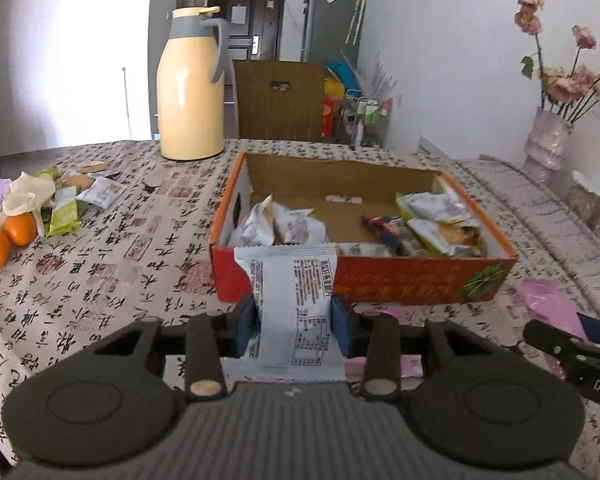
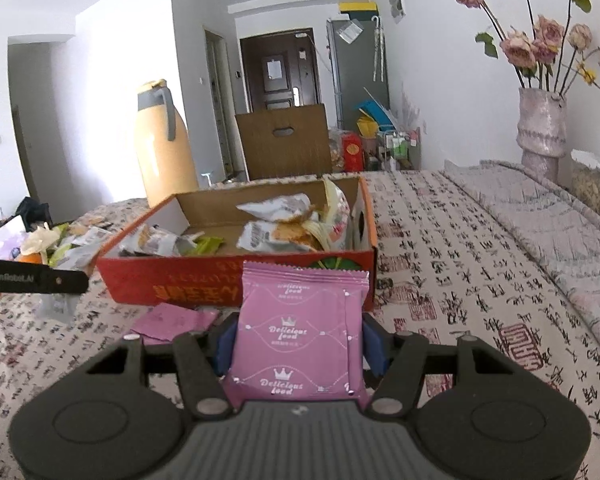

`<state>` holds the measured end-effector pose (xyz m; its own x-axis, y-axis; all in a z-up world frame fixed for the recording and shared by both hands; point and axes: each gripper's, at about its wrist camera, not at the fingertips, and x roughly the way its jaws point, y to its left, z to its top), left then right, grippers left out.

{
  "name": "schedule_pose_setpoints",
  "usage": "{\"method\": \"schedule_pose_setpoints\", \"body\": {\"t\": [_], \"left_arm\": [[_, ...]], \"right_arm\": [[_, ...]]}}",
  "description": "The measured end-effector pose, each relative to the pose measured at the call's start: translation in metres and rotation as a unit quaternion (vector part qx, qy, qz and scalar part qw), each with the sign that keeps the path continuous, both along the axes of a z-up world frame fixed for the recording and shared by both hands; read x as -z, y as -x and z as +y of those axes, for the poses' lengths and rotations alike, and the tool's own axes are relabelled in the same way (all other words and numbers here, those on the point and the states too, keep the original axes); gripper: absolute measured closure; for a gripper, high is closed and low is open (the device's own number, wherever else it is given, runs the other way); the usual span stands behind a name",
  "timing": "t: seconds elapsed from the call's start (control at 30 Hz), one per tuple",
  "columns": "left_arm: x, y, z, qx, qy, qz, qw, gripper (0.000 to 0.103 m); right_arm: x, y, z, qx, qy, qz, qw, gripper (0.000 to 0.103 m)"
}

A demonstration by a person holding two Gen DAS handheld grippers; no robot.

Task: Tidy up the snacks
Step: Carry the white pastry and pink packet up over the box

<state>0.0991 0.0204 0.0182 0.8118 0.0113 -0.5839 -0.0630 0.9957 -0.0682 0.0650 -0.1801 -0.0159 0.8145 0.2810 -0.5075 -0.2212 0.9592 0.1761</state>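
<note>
**Left wrist and right wrist views: two packets clamped and facing the snack box**

Left wrist view is showing the left claw (image 1: 296, 320) clenching a white packet (image 1: 294, 300), its blue pads pressing on the packet's two long edges. The packet is standing on end with its printed back toward the camera, so small ingredient text and a table are showing, too fine to read. Gripping it by the edges is keeping the flat face free, probably so it can drop cleanly over the box wall.

Right wrist view is showing the right claw (image 2: 298, 340) grasping a pink packet (image 2: 300, 336) the same way, pads at either side. "Delicious food" under a small crown is repeating down its face. Another pink packet (image 2: 172, 322) is lying flat on the surface (image 2: 440, 264), just before the box.

Beyond both claws the orange cardboard box (image 1: 400, 280) is sitting open-topped on the calligraphy-print cloth, its front wall carrying large yellow characters seen upside down. White and green snack packets are already piling inside it, which is suggesting it is the collecting place. "GenRobot.AI" is reading along the other claw's finger at the right wrist view's left edge.

Farther left, loose snacks (image 1: 96, 192) and oranges (image 1: 8, 236) are waiting near a yellow thermos jug (image 1: 190, 92); a vase of dried roses (image 2: 542, 128) is standing at the far right.
</note>
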Motion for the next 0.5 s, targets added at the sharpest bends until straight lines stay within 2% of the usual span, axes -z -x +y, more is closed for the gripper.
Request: {"method": "schedule_pose_setpoints", "body": {"t": [0.17,0.27,0.5], "left_arm": [[-0.019,0.004,-0.006,0.010,-0.003,-0.025,0.9996,0.062],[-0.031,0.000,-0.007,0.014,0.004,-0.040,0.9991,0.062],[-0.047,-0.034,-0.007,0.013,0.004,-0.052,0.9986,0.062]], "right_arm": [[-0.018,0.004,0.006,-0.008,-0.015,-0.030,0.999,0.042],[-0.025,-0.004,0.010,-0.017,-0.027,-0.033,0.999,0.042],[-0.044,-0.041,0.028,-0.036,-0.027,-0.044,0.998,0.042]]}}
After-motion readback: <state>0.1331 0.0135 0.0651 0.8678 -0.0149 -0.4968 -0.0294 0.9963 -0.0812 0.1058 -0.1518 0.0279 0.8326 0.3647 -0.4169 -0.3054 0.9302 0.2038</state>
